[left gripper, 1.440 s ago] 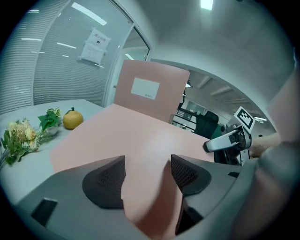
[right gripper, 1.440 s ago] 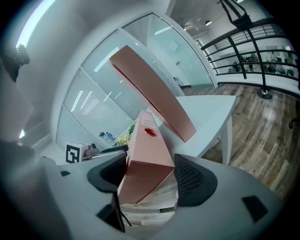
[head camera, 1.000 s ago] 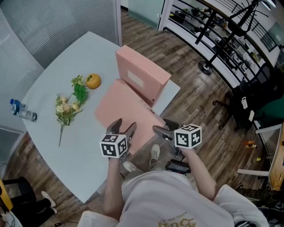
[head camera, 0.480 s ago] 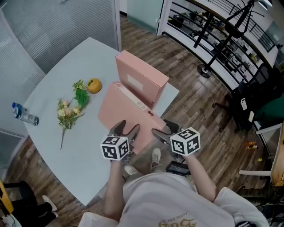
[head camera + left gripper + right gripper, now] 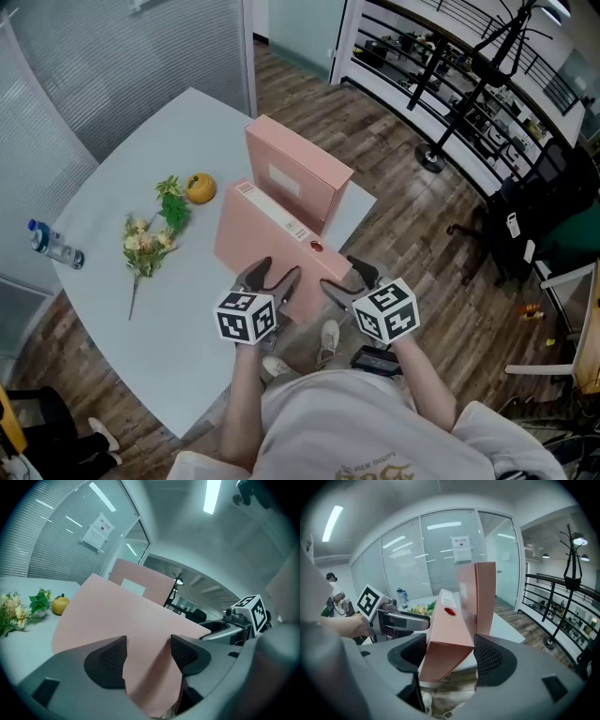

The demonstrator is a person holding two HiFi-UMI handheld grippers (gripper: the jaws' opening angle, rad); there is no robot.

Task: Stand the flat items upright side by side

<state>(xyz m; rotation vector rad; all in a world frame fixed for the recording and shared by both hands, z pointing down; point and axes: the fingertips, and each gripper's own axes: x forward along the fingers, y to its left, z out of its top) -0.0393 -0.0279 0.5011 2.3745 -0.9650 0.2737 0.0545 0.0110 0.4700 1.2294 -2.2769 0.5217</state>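
My left tongs and right tongs pinch the tilted binder's near end. Its length points away from me, at the upright binder by the table's right edge.

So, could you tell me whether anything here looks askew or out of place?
Yes: the nearer pink binder is tilted, its near end past the table edge, gripped by the left hand-held gripper and right hand-held gripper, while the other pink binder stands upright behind it. A water bottle lies on its side too.
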